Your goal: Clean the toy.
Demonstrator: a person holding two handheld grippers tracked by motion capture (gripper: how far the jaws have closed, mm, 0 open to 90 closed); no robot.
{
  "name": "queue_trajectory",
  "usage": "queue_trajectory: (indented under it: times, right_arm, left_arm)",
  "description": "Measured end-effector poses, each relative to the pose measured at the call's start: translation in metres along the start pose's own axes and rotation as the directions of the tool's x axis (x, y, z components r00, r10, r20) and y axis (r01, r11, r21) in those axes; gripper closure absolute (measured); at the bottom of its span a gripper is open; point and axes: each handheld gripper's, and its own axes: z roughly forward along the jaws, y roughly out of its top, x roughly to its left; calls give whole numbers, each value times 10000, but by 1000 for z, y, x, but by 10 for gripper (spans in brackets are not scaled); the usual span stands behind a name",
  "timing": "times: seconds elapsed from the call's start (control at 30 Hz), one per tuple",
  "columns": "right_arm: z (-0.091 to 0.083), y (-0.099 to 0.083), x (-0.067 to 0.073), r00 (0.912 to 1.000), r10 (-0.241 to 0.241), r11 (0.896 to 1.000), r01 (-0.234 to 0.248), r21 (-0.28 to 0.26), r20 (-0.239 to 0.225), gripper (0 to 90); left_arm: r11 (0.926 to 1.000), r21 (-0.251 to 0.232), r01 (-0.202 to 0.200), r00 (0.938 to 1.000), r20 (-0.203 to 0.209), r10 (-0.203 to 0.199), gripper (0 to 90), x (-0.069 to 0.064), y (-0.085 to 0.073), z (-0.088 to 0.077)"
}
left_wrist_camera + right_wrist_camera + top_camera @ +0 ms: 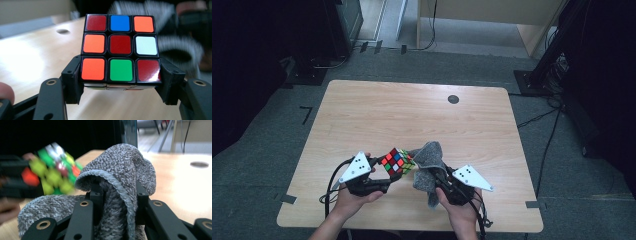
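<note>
Left claw pinches one puzzle cube; right claw pinches one grey cloth; one table.

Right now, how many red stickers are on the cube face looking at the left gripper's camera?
3 on the cube: top left, centre, bottom right. Other faces are hidden there.

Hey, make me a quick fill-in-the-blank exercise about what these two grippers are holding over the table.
1. The left gripper is shut on a ____ with coloured squares.
2. The right gripper is shut on a grey ____.
3. In the left gripper view, the centre square of the facing side is ____.
4. The wooden table has a round dark ____ near its far edge.

Missing words: puzzle cube; cloth; dark red; hole
</note>
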Motion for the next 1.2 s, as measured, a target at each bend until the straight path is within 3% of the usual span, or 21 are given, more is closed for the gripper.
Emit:
queue_trajectory:
  times: [0.03,0.1,0.17,0.3,0.43,0.53,0.6,0.67,0.8,0.9,0.97,1.07,1.2]
  right_arm:
    - [4,-4,2,10000,36,9996,-33,283,-90,699]
    - [14,-13,13,9984,-159,9960,206,866,-546,698]
    - [22,-20,29,9922,-212,9913,368,1265,-1229,697]
    - [30,-25,57,9737,-223,9864,584,1539,-2267,696]
    - [29,-26,66,9575,461,9894,-44,1455,-2846,698]
    - [25,-22,59,9594,965,9900,-650,1252,-2651,704]
    - [23,-21,49,9508,1661,9825,-1368,1264,-2614,705]
    - [23,-22,41,9468,2041,9764,-1786,1214,-2488,706]
    - [20,-23,29,9559,2361,9711,-2254,790,-1748,709]
    - [17,-22,20,9550,2681,9634,-2649,416,-1270,711]
    - [16,-21,21,9529,2668,9637,-2616,540,-1443,710]
    - [20,-23,37,9511,2368,9709,-2238,857,-1984,708]
    - [24,-25,57,9208,2494,9670,-2201,1285,-2997,707]
  left_arm:
    - [9989,-297,368,9993,-71,-370,343,4,1,-3]
    - [9886,-984,1138,9934,-12,-1145,343,9,2,-9]
    - [9834,-1164,1392,9902,274,-1370,343,10,1,-10]
    - [9892,-992,1076,9937,404,-1041,343,-3,-2,-1]
    - [9965,-575,602,9977,333,-583,343,-16,-9,9]
    - [9950,-733,685,9971,396,-657,344,-17,-9,10]
    - [9935,-884,716,9969,383,-684,344,-16,-7,8]
    - [9923,-1027,693,9974,268,-669,344,-15,-6,6]
    - [9870,-1324,915,9958,182,-899,344,-8,-3,-2]
    - [9832,-1494,1049,9944,67,-1051,344,-2,-2,-7]
    - [9802,-1567,1214,9926,122,-1210,344,0,-1,-8]
    - [9803,-1562,1207,9927,176,-1194,344,-2,-2,-7]
    - [9860,-1349,978,9950,340,-940,344,-9,-3,-2]
